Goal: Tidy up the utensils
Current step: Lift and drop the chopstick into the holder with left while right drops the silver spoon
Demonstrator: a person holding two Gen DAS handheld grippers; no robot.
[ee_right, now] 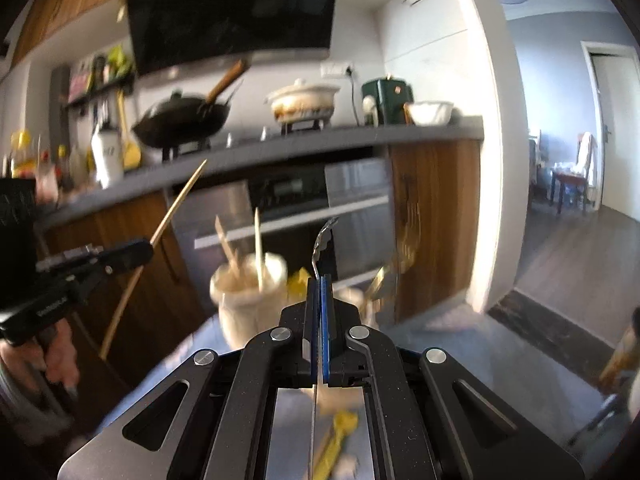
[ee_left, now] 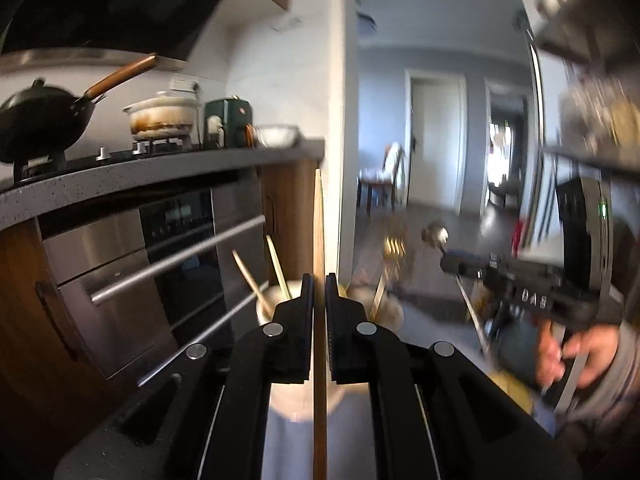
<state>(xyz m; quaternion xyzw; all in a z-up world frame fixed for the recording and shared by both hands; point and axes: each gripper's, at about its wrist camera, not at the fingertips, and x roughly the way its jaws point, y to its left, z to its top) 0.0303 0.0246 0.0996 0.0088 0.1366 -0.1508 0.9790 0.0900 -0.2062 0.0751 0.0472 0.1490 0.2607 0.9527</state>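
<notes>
A: Wooden chopstick [ee_left: 319, 240], long and pale brown, is pinched between the two black fingers of the left claw [ee_left: 319, 280]. It runs straight up the middle of the left wrist view, tip well past the fingertips, lower end out of the bottom of the view.

B: Right side?

A: Right claw [ee_right: 319, 282] is clamped on a thin silver metal fork [ee_right: 325, 236]. Handle is edge-on between the blue-lined pads [ee_right: 326, 320]; the tines curl up just beyond the fingertips.

B: Where do the holders sit relative to the claws?

A: Cream round ceramic cup [ee_right: 248, 296] is just ahead and left of the right claw, with two pale wooden sticks [ee_right: 258, 248] upright in it. In the left view the same cup [ee_left: 266, 308] is just behind the left claw's fingertips, partly hidden. A gold-coloured fork [ee_right: 404, 252] stands ahead and right of the right claw, blurred; I cannot tell what holds it.

B: Can each claw see the other?

A: Yes. Left claw shows at the right view's left edge, chopstick slanting through it. Background: black wok [ee_right: 182, 118] and white lidded pot [ee_right: 304, 100] on the grey stove surface [ee_right: 320, 140].
</notes>
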